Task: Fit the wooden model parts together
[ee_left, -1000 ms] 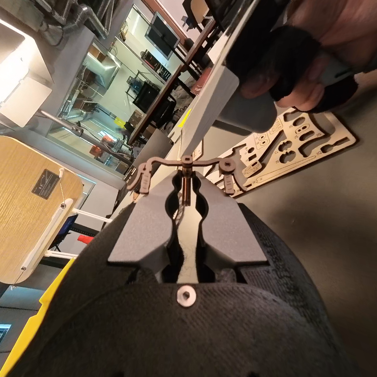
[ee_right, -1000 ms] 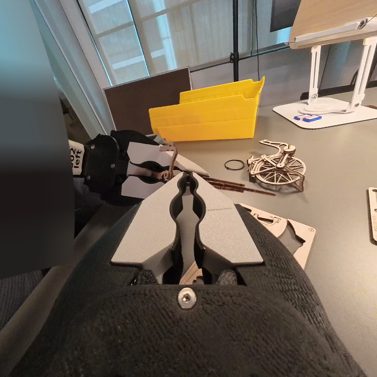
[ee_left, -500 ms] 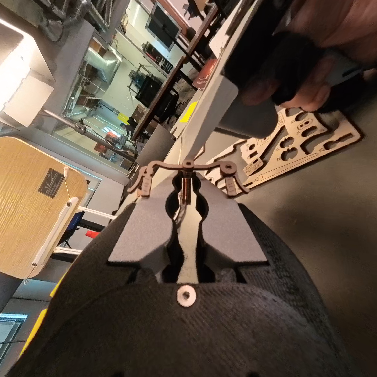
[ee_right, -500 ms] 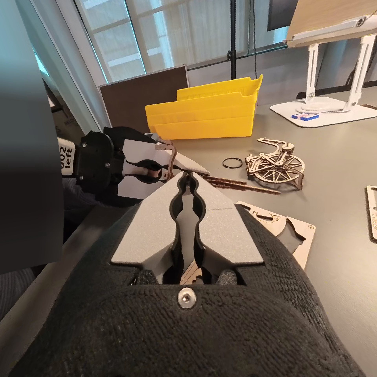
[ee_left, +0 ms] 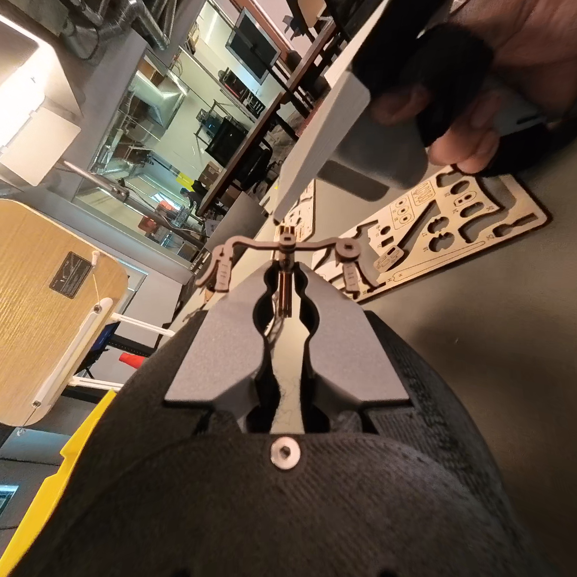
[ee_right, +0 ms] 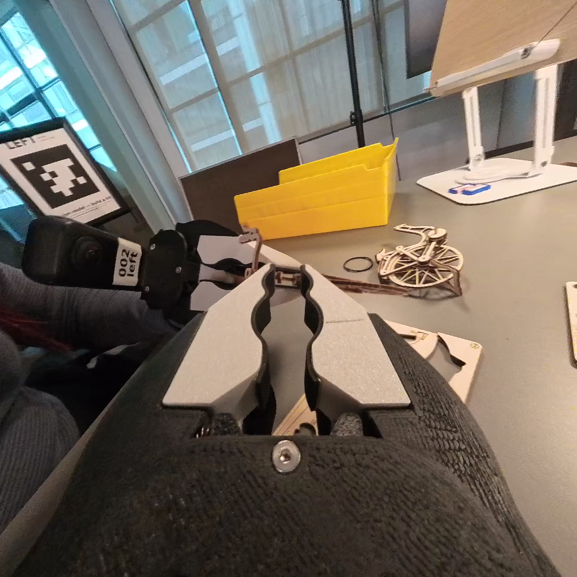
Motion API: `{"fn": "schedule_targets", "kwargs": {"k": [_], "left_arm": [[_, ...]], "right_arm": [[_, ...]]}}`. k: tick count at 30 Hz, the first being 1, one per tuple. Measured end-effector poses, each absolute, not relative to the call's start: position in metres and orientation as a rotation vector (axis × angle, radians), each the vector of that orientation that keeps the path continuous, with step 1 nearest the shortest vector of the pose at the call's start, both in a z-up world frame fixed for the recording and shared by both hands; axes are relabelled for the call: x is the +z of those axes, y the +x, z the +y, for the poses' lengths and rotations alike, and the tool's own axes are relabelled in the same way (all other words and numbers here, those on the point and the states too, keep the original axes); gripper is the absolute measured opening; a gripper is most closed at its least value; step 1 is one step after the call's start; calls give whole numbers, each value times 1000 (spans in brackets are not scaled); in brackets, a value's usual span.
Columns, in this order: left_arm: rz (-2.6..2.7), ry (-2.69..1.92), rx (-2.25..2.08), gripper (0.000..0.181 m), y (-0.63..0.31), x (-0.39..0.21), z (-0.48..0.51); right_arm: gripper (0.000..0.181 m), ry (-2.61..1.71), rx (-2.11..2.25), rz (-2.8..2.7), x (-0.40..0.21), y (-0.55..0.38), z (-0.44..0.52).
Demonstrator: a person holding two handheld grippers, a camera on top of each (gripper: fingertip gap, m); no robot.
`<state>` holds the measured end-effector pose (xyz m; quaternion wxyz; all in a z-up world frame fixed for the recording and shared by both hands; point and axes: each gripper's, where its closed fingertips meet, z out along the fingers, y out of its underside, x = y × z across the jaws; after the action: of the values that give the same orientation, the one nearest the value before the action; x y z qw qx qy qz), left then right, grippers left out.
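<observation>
Here, in the left wrist view, the left gripper has its fingers closed on the stem of a small wooden handlebar part, clamped at the very tips. The crossbar runs side to side across the fingers' line, its two grips drooping at either end, and the stem's long axis points straight out along the fingers. A tiny block sits on top of the stem, and the tip of the right gripper hangs just beyond it, seemingly apart from it. Cut-out wooden sheets lie flat on the grey surface behind.

In the right wrist view, the right gripper has its fingers parted, with nothing between them. The small end piece of the handlebar part shows in the gap just past the fingertips, held out by the left gripper coming in from the left. So the part lies dead ahead of the right fingers, its stem crossing their line roughly sideways. Farther off on the surface sit a wooden wheel assembly, a black ring, thin wooden rods and a yellow bin. My guess is that the coming move turns on the right fingers reaching that end piece squarely.
</observation>
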<state>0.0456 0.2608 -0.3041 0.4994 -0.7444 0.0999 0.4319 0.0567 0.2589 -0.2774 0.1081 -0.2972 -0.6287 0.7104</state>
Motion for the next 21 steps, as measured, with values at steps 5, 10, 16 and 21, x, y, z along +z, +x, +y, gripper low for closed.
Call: {"fn": "schedule_targets", "kwargs": {"k": [5,10,16,21], "left_arm": [[285,-1784,1089,9,49,-303,262],[305,-1773,1098,8,51,-302,263],[322,-1754,1105,8,54,-299,262],[326,-1751,1126,8,54,-298,262]], "right_arm": [[9,-839,2094,-1948,-283,63,249],[1,-826,2096,-1971,-284,65,248],[1,-779,2058,-1978,-283,67,246],[1,-743,1985,-1961,-283,67,246]]}}
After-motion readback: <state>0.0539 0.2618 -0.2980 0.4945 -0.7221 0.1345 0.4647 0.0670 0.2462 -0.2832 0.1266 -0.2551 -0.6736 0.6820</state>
